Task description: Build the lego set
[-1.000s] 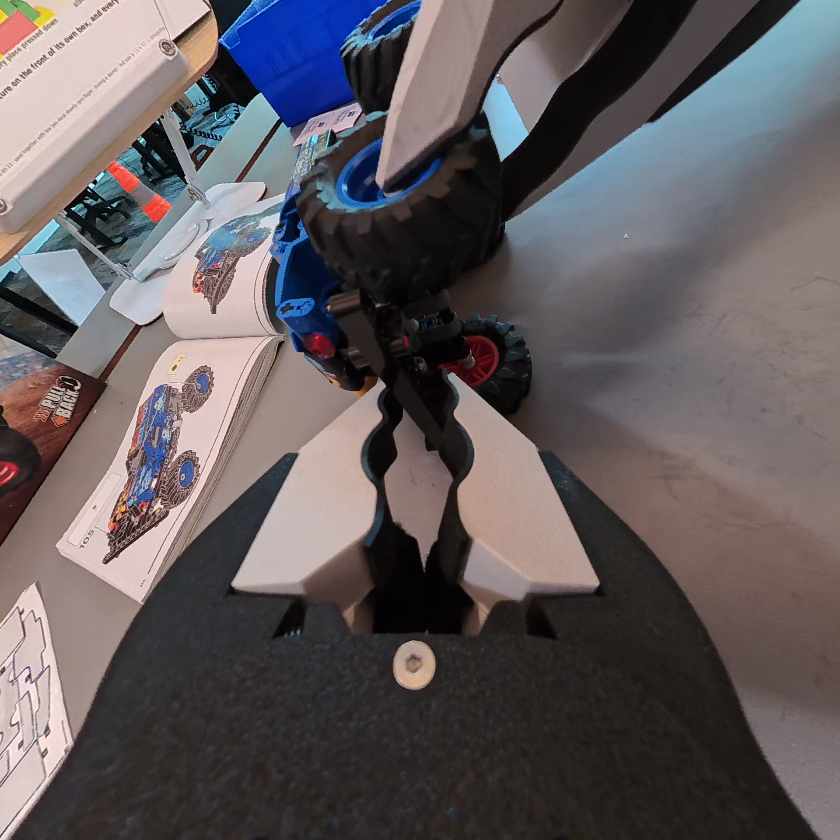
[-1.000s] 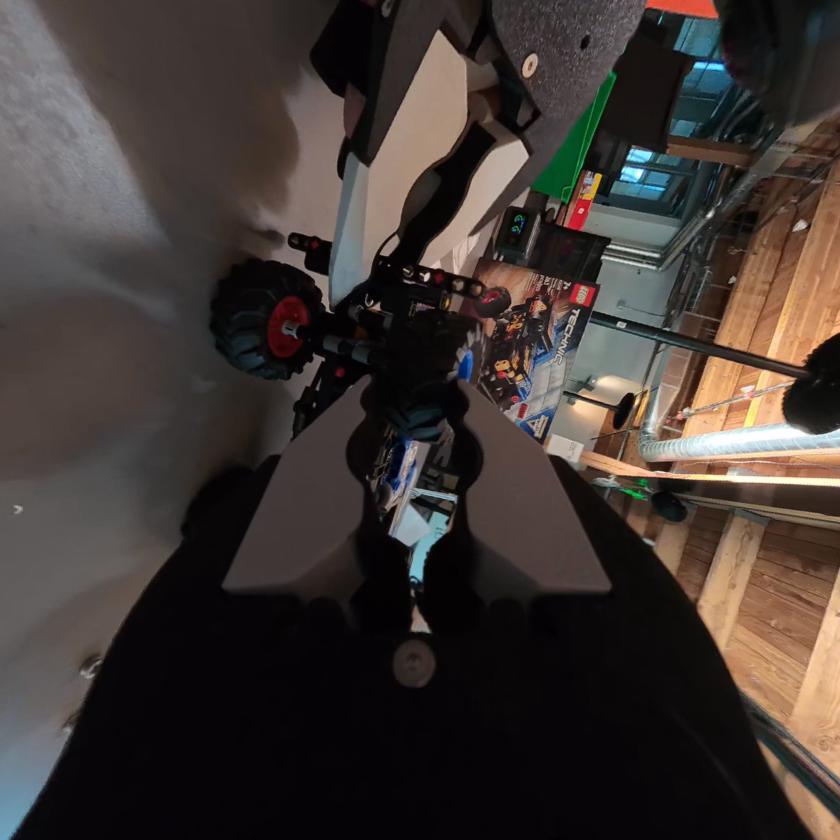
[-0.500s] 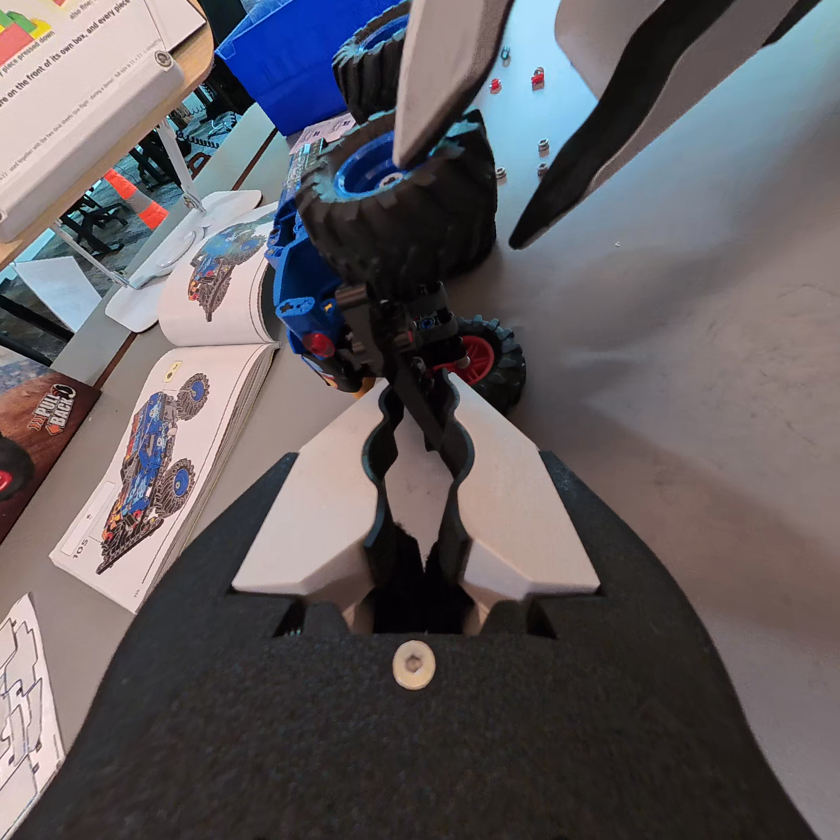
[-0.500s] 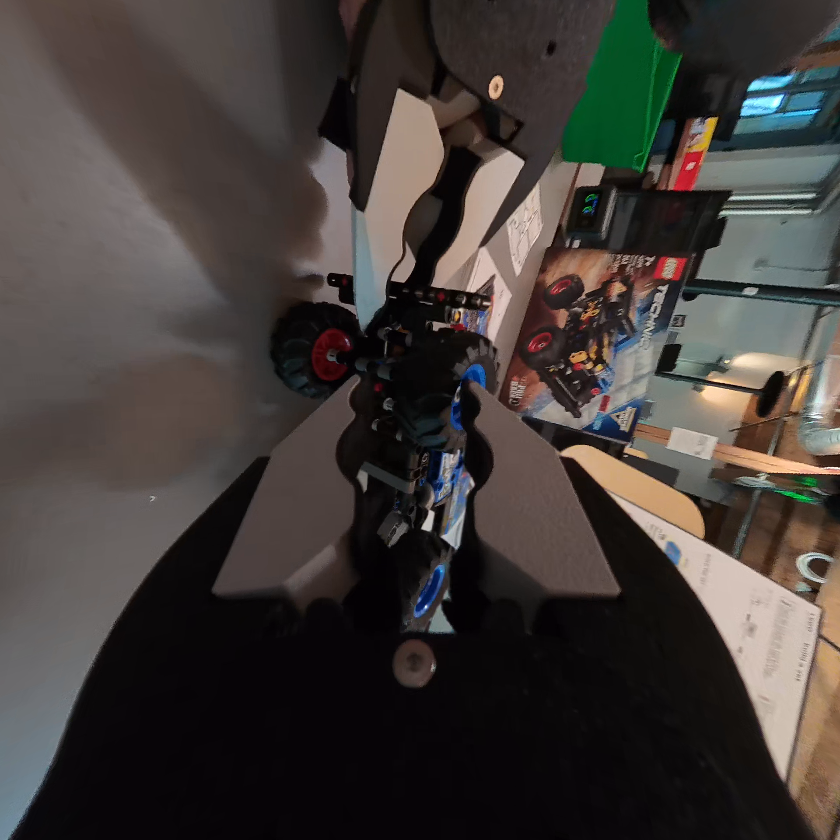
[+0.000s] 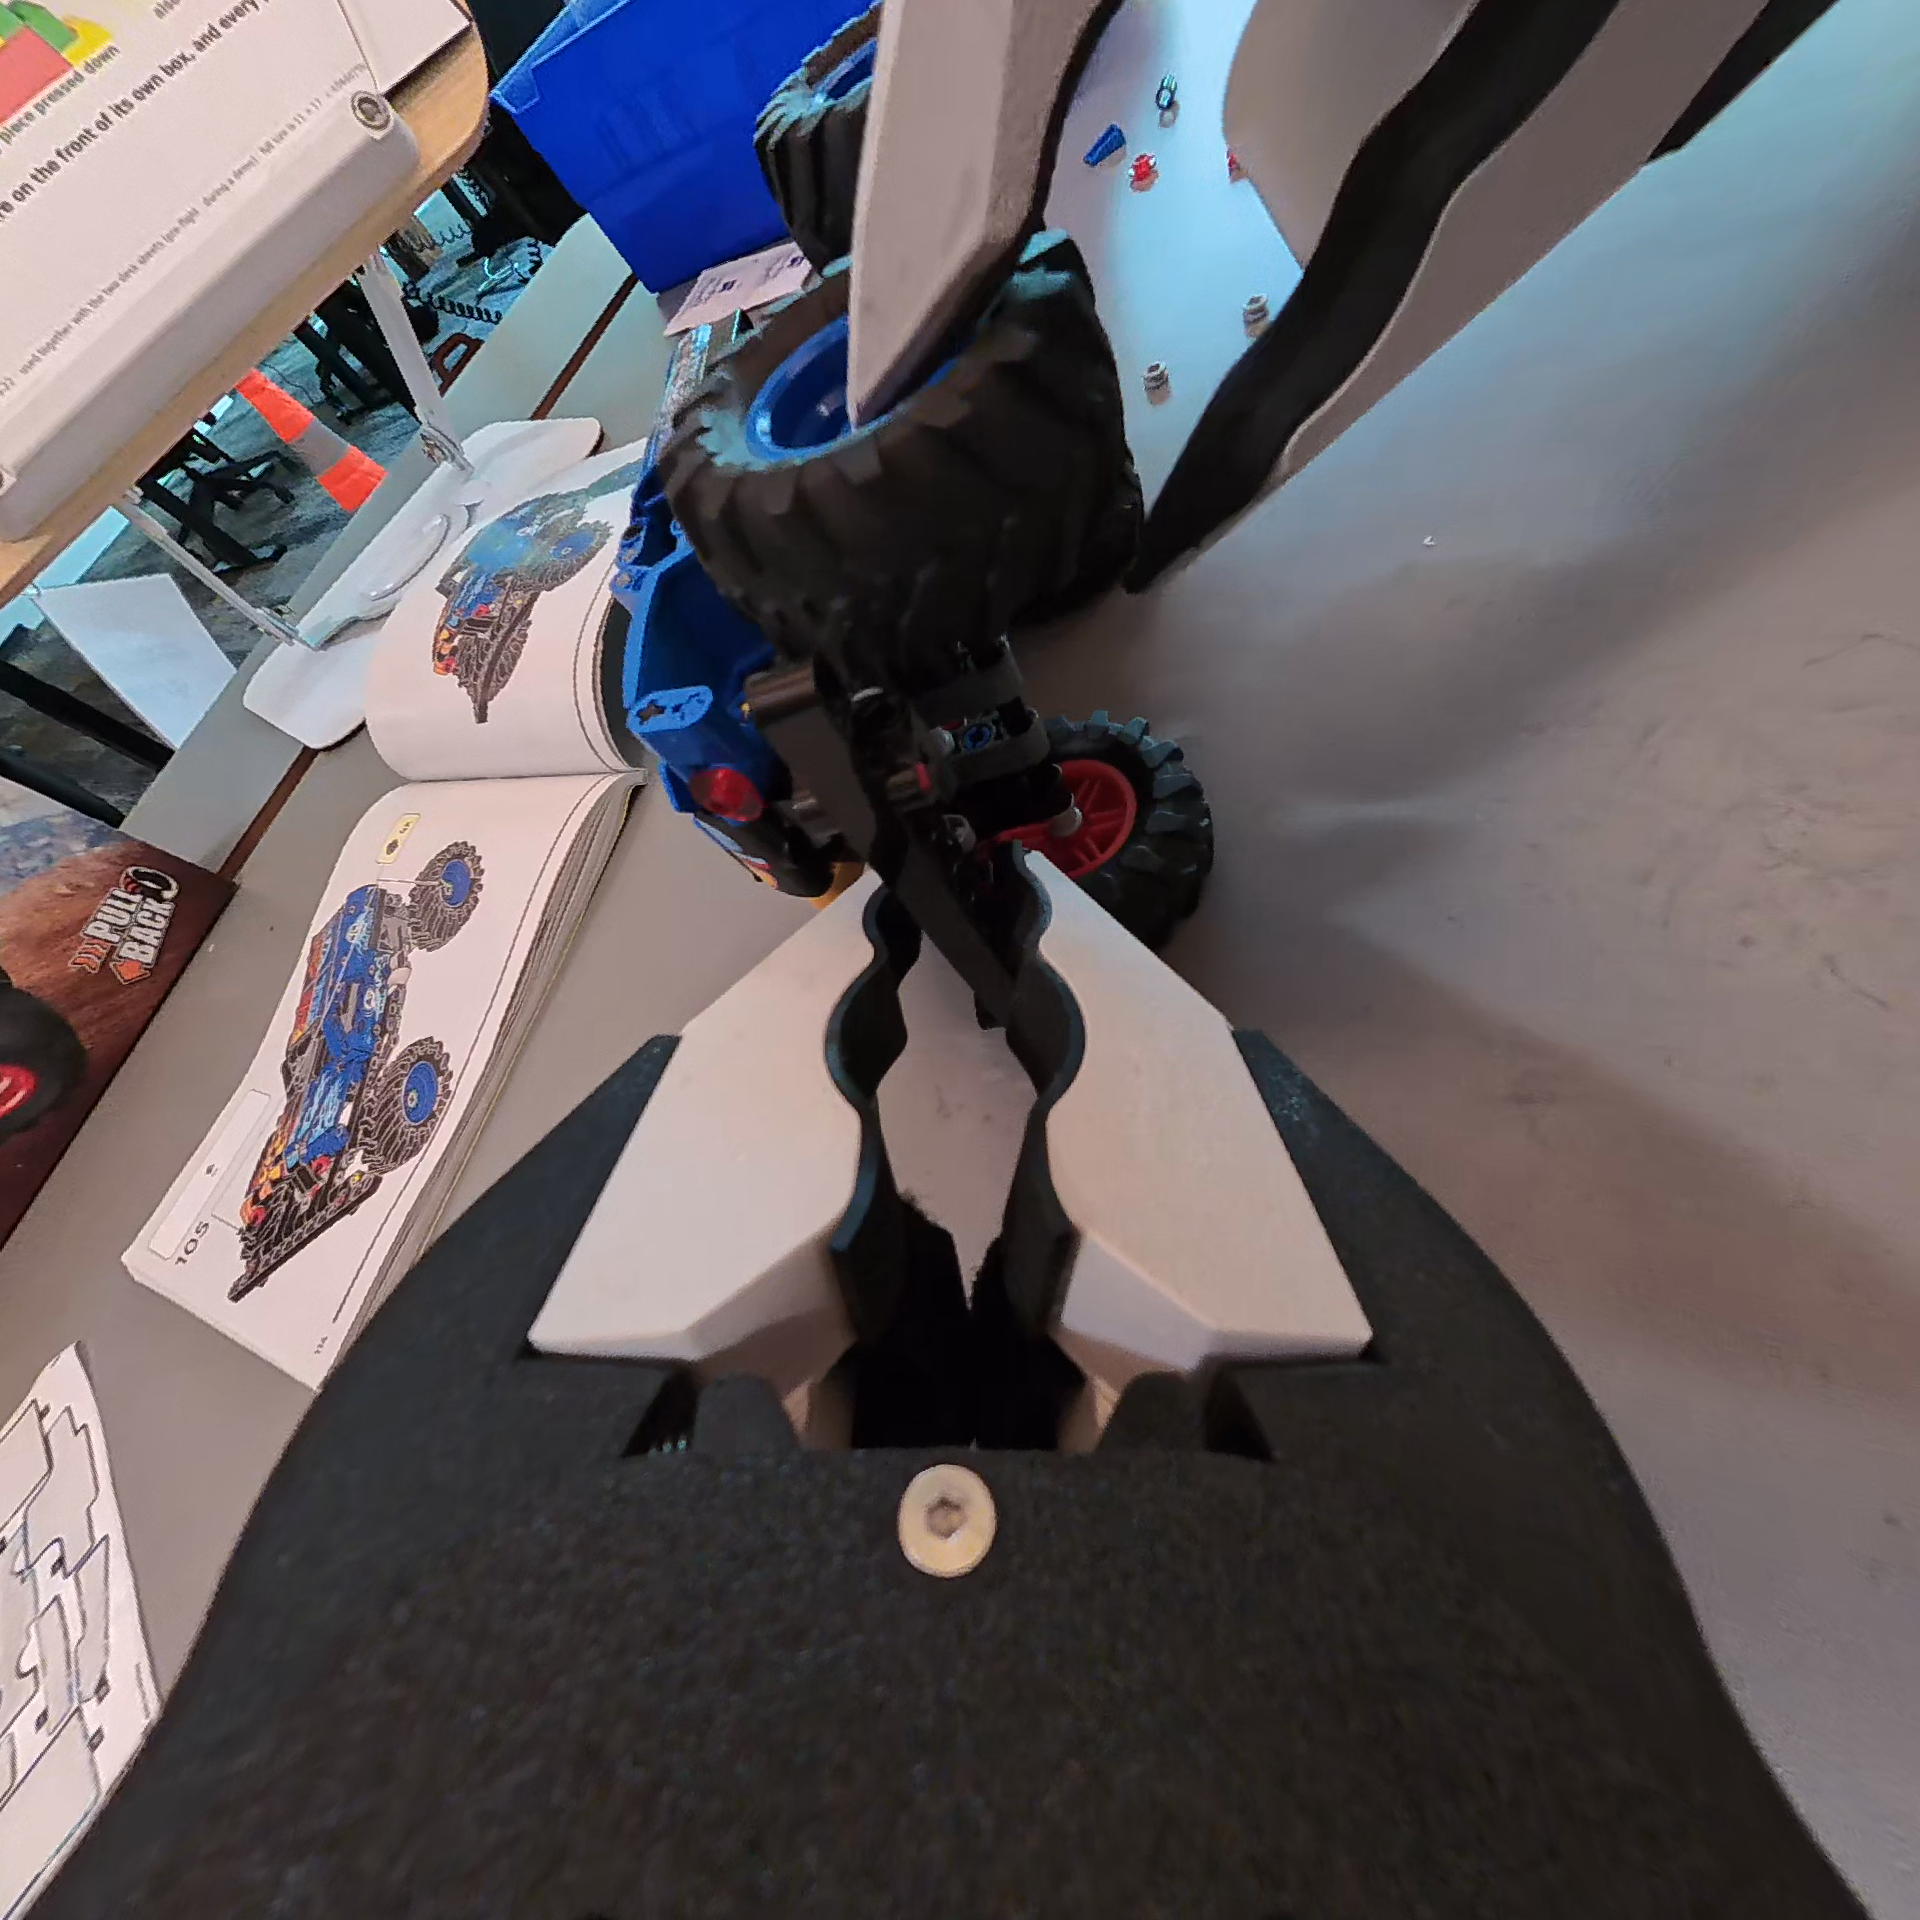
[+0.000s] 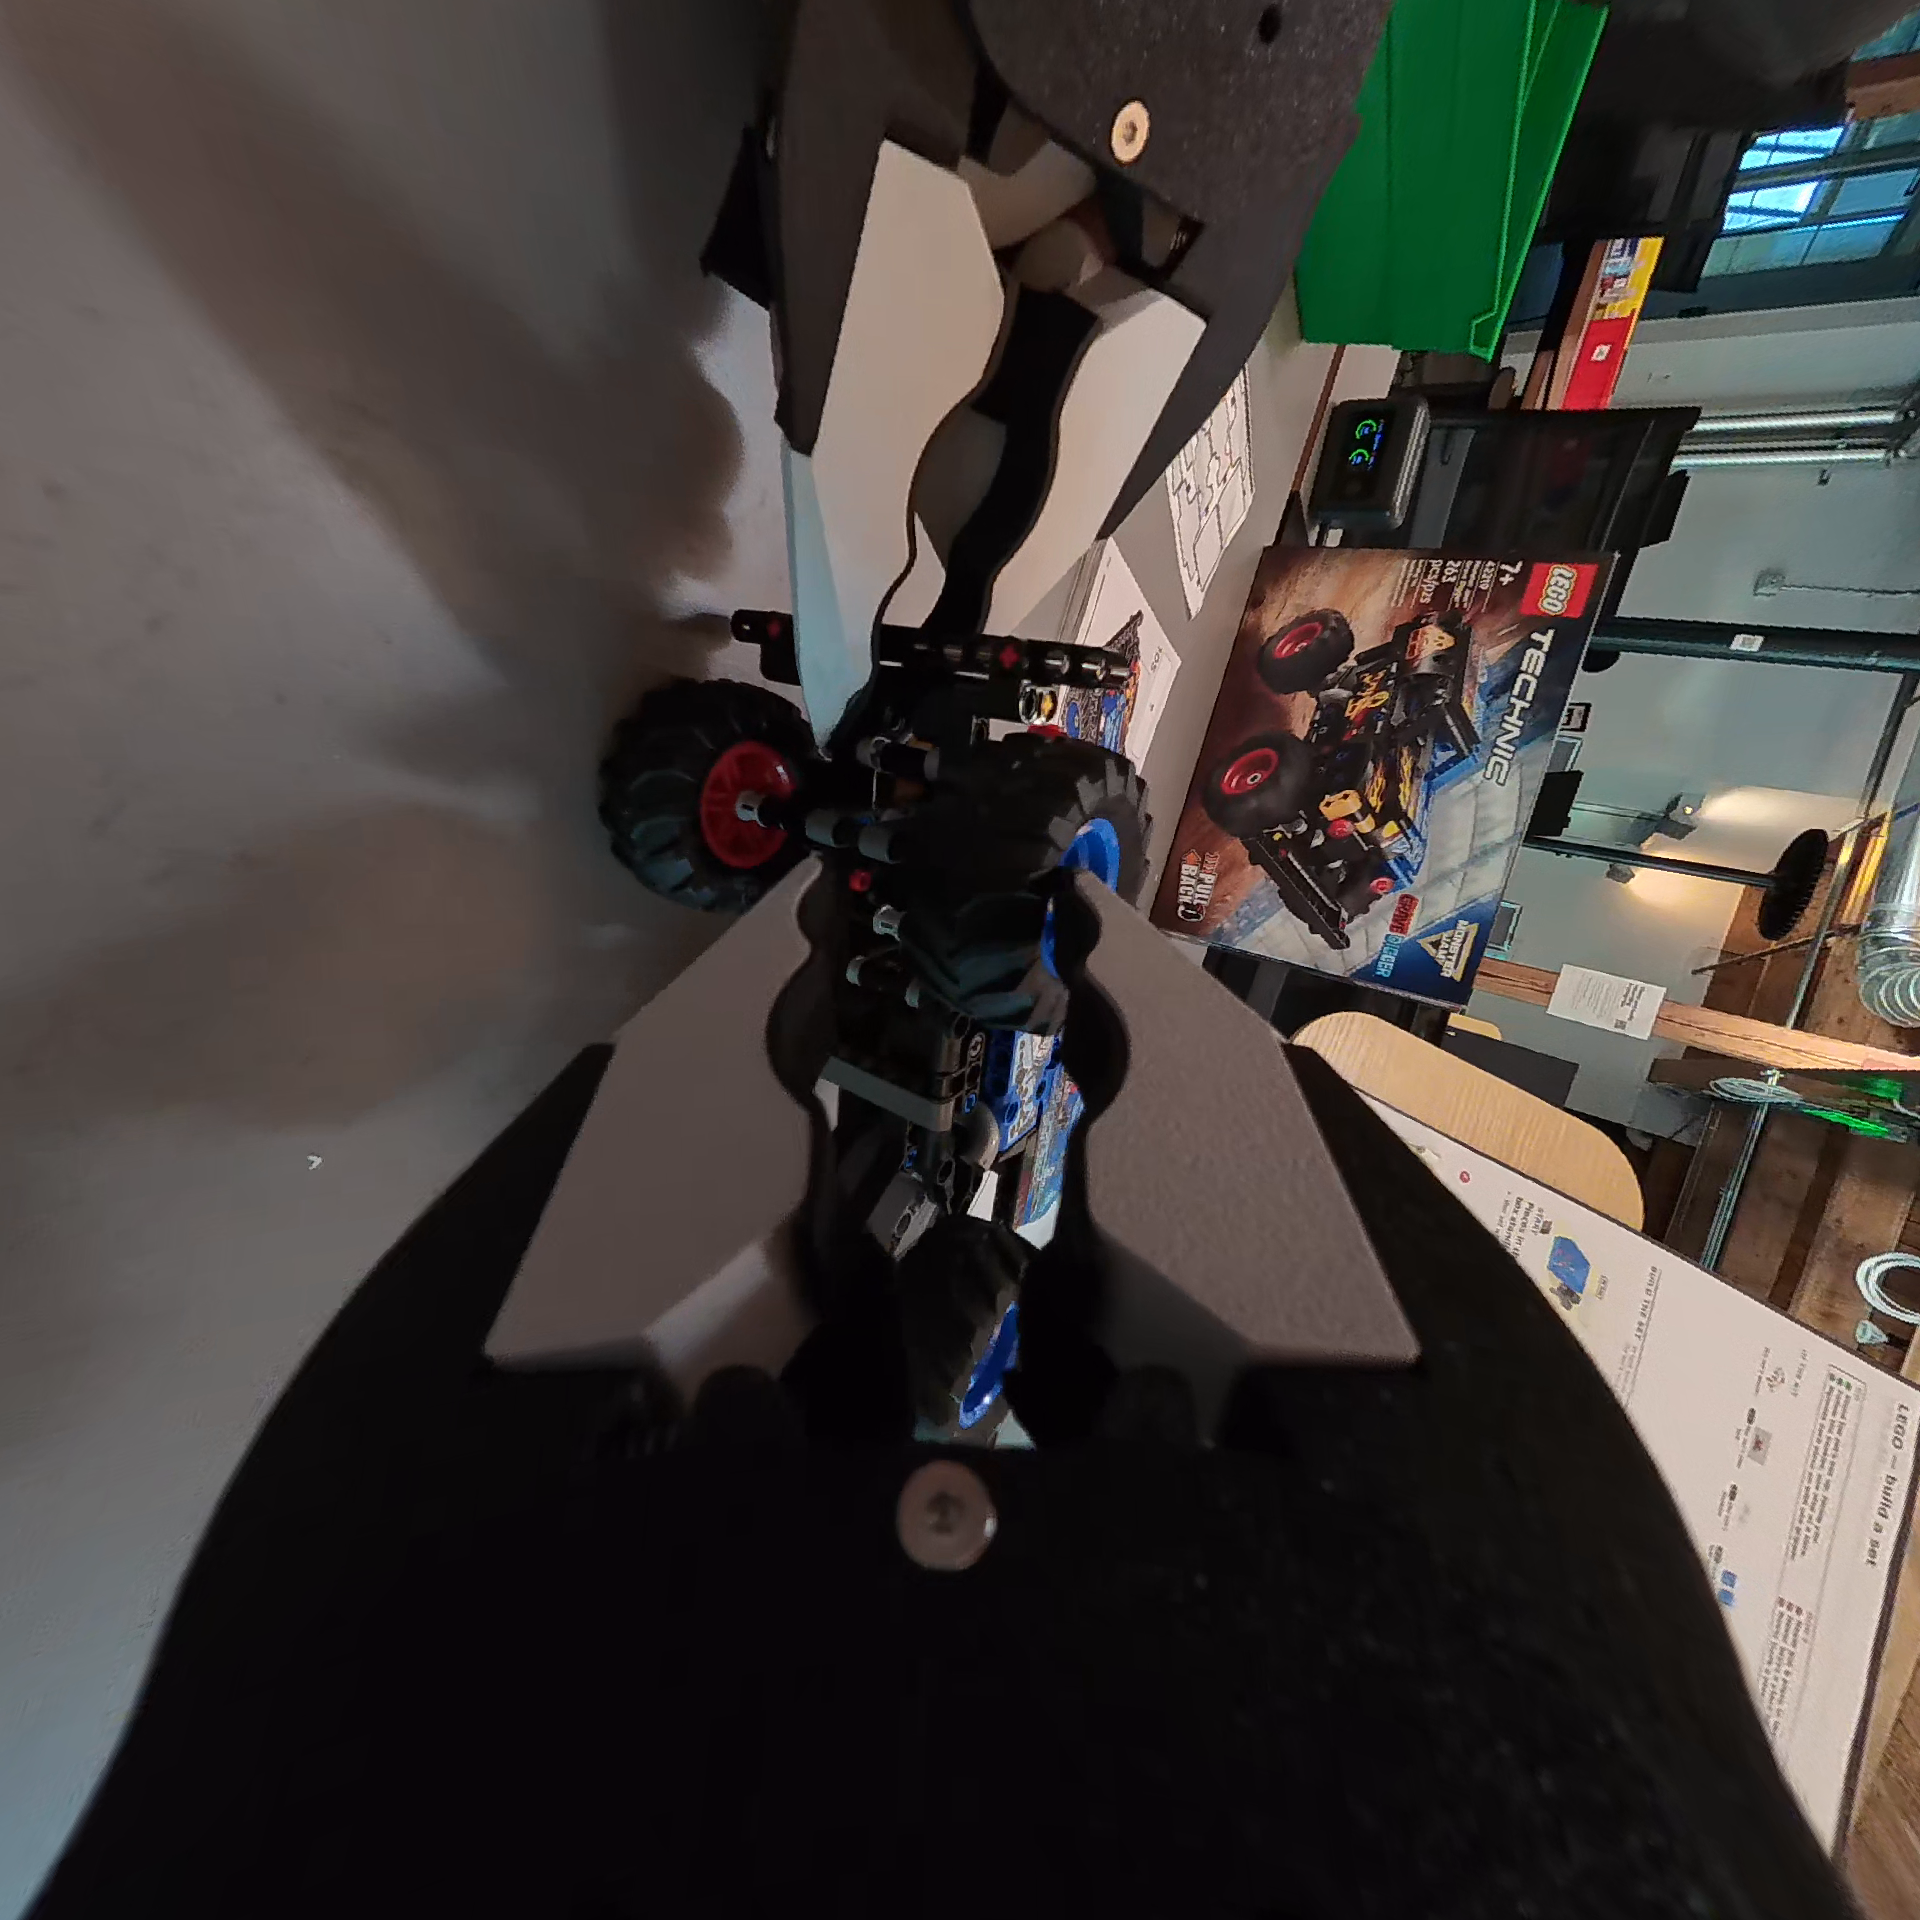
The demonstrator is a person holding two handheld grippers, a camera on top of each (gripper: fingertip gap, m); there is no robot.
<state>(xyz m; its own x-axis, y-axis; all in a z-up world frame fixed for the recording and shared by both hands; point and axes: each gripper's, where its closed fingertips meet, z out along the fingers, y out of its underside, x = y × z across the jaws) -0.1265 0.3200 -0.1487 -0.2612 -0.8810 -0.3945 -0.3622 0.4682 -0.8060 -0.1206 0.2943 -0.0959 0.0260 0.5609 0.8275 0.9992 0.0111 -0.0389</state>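
The lego truck (image 5: 707,665), with a blue body and black tyres, lies tilted on its side on the grey table (image 5: 1558,935). A small red-rimmed wheel (image 5: 1122,821) rests on the table. My left gripper (image 5: 956,904) is shut on a black beam of the truck's chassis (image 5: 935,914). My right gripper (image 5: 1023,462) comes in from above. Its jaws are apart and straddle the big blue-rimmed wheel (image 5: 914,520), one fingertip (image 5: 904,343) at the rim. In the right wrist view the right gripper (image 6: 940,894) has that wheel (image 6: 1039,831) and the chassis between its fingers. The left gripper (image 6: 914,623) shows beyond.
An open instruction booklet (image 5: 343,1039) lies left of the truck. A blue bin (image 5: 665,135) and small loose parts (image 5: 1143,166) are at the back. A white sign board (image 5: 156,208) stands at the left, with a printed sheet (image 5: 52,1558) in front. The set's box (image 6: 1403,769) stands nearby. Across from one pair of fingers to the other is roughly 6 cm.
The right gripper opened its jaws off the blue-rimmed wheel, then slid farther along the truck so the wheel sits deeper between its fingers. The left gripper kept its hold.
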